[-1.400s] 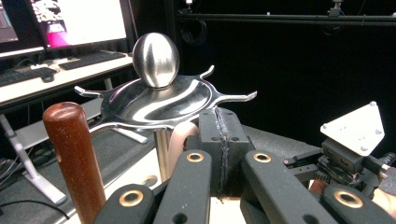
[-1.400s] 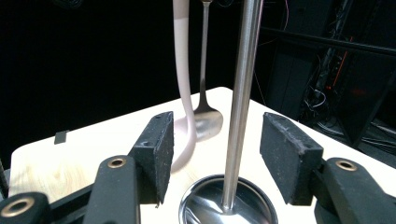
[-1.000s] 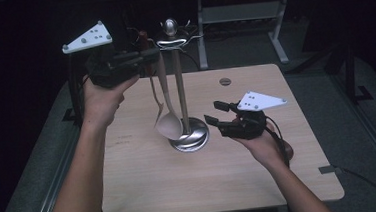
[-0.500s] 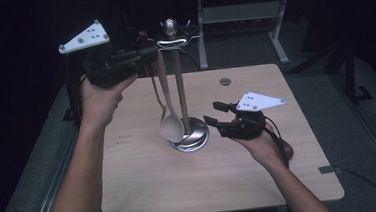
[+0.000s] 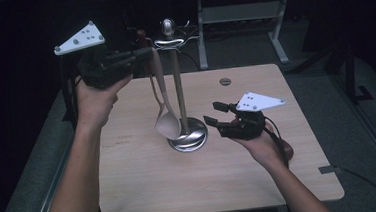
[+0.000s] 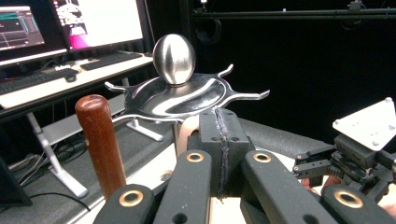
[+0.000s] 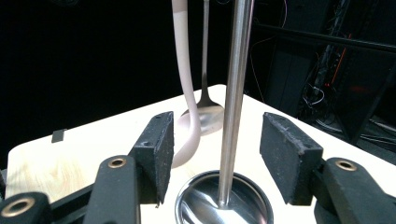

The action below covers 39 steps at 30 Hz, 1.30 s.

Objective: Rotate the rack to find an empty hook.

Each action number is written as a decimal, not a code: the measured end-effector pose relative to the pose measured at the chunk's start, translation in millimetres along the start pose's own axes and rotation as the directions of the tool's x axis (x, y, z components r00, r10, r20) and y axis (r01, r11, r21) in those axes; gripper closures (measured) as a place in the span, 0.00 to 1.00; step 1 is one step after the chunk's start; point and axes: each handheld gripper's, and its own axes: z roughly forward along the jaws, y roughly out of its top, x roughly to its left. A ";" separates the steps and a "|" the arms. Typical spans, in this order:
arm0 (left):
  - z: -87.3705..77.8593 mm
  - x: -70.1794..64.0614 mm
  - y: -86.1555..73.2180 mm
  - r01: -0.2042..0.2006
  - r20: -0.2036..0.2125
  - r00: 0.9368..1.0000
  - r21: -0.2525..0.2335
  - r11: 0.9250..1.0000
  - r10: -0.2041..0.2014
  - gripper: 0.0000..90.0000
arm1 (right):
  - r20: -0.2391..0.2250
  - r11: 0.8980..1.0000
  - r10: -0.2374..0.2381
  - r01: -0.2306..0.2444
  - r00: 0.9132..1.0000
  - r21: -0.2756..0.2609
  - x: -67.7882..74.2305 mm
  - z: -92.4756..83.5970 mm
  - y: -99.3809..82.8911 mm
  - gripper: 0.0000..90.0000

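Heads up, a fair bit is hard to read here. In the left gripper view your left tongs point(image 6: 219, 154) sit right in front of the spoon point(image 6: 188, 135), so just a pale sliver of its handle top peeks out beside the pads; the jaws look pressed together with that handle end pinched in them. In the high view the same tongs point(image 5: 140, 54) are dark against a dark background, so the grip itself is murky there. The bowl of the spoon point(image 5: 168, 125) is clear enough though: it hangs low beside the pole of the stand point(image 5: 177, 86), just above the stand's round base on the desk point(image 5: 261, 181).

The spoon's long axis runs nearly straight up and down, handle end up by the stand's hook plate point(image 6: 180, 95), bowl pointing down, with a slight curve in the handle. A second, metal spoon point(image 7: 205, 105) hangs behind it, its top cut off in the right gripper view. A brown wooden handle point(image 6: 100, 140) stands near the plate; its lower end is hidden.

Your right tongs point(image 7: 215, 154) are about half open, jaws either side of the pole without touching it, holding nothing.
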 end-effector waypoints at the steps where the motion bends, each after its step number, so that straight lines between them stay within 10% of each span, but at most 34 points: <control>1: -0.5 0.5 0.0 -0.001 -0.001 1.000 0.002 1.000 0.001 1.00 | 0.000 1.000 0.000 0.000 1.000 0.000 0.0 0.1 0.0 0.49; 39: -14.2 21.8 -7.5 0.036 -0.050 0.998 -0.003 0.999 -0.037 1.00 | 0.002 1.000 0.004 -0.004 1.000 0.002 0.0 0.4 -0.3 0.49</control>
